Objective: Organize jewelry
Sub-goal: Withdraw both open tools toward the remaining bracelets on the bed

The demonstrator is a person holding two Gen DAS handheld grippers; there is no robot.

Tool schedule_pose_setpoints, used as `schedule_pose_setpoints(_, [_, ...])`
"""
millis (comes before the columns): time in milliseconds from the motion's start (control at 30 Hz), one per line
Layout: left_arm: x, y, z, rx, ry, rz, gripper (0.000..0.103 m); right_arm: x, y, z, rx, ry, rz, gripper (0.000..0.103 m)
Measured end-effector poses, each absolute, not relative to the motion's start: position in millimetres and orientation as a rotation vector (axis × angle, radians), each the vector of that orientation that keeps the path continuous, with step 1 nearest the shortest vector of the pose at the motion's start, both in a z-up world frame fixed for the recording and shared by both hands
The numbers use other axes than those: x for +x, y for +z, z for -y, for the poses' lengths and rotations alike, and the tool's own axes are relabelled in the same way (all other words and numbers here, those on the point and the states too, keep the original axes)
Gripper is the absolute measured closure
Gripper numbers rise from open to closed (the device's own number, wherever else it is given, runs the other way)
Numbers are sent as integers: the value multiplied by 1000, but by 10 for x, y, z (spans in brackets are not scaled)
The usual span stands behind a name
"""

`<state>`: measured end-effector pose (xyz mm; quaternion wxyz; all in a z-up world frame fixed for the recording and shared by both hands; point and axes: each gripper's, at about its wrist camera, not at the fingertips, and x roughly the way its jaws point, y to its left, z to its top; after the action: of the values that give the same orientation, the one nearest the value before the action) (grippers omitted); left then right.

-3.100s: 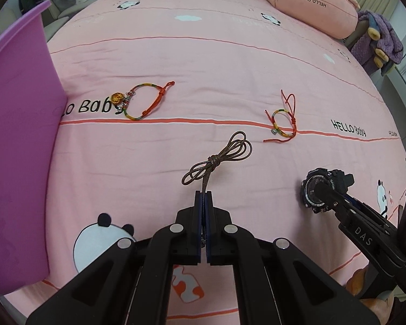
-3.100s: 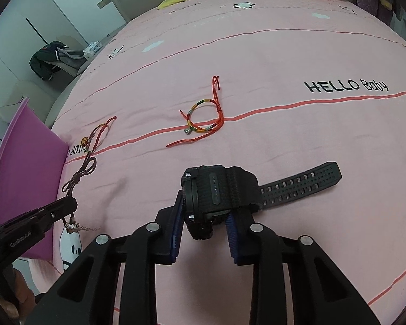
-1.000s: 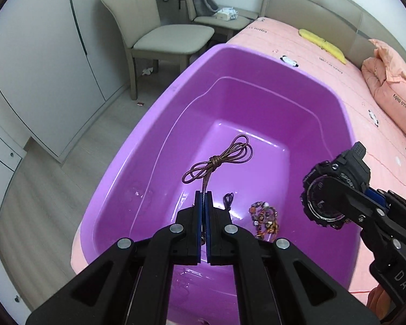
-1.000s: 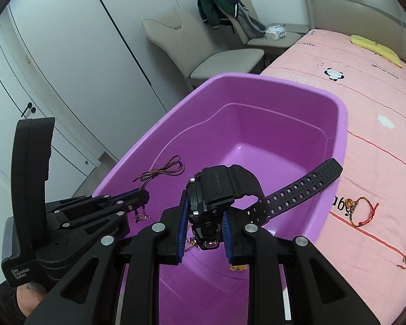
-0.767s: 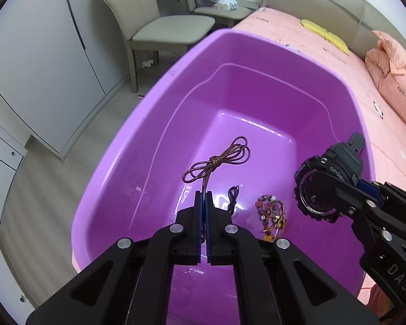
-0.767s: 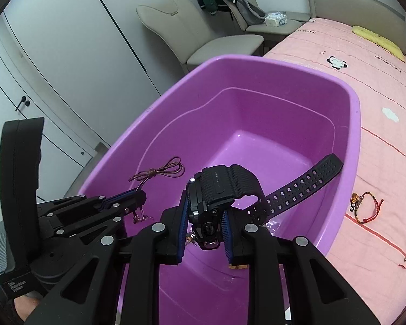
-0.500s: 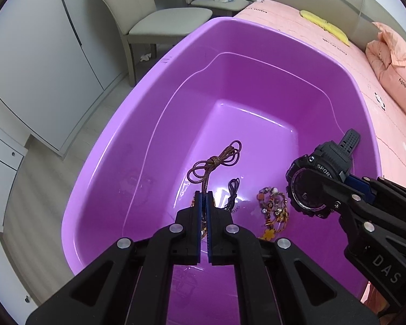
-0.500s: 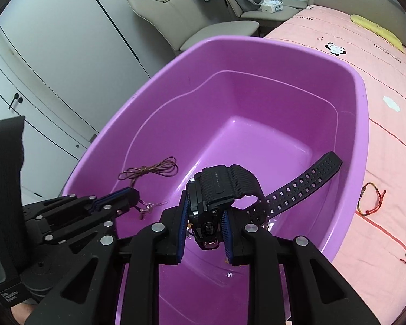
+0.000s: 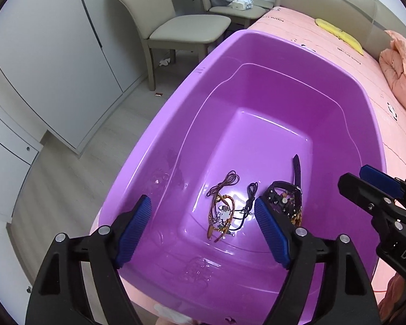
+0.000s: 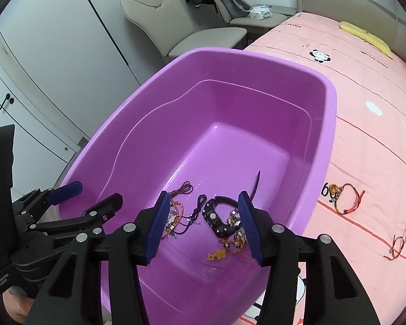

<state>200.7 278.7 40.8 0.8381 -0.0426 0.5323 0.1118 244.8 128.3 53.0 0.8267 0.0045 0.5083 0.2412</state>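
Both my claws hang above a purple tub [image 9: 270,62] that sits at the edge of a pink bed [image 10: 365,86]. My left claw [image 9: 203,226] has its jaws opening, with nothing between them. My right claw [image 10: 201,223] is opening too, also empty. On the tub's floor, near its closest end, lie a black watch [image 10: 216,216], a brown cord necklace [image 9: 224,182] and a tangle of beaded bracelets [image 9: 220,218]. Two red string bracelets [image 10: 347,197] lie on the bed beside the tub's right wall.
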Motion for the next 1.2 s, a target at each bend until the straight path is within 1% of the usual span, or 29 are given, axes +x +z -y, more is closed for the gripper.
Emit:
schedule_pose_setpoints(433, [1884, 552, -2734, -97, 242, -1112, 20, 2207, 634, -1037, 38, 507, -1066, 50])
schedule_pose_setpoints(533, [1829, 609, -2674, -93, 239, -1097, 19, 2135, 693, -928, 59, 504, -1054, 46])
schedule_pose_setpoints(667, [1758, 697, -2533, -66, 234, -1072, 19, 2013, 773, -763, 69, 495, -1032, 45])
schedule_pose_setpoints(800, [1683, 792, -2364, -50, 216, -1045, 16, 1873, 863, -543, 89, 481, -1002, 41])
schedule_pose_setpoints(933, [1639, 856, -2160, -42, 181, -1033, 15, 1752, 925, -309, 109, 464, -982, 40])
schedule_pose_setpoints(1200, [1622, 885, -1670, -12, 93, -1040, 15, 1587, 889, 208, 143, 401, -973, 38])
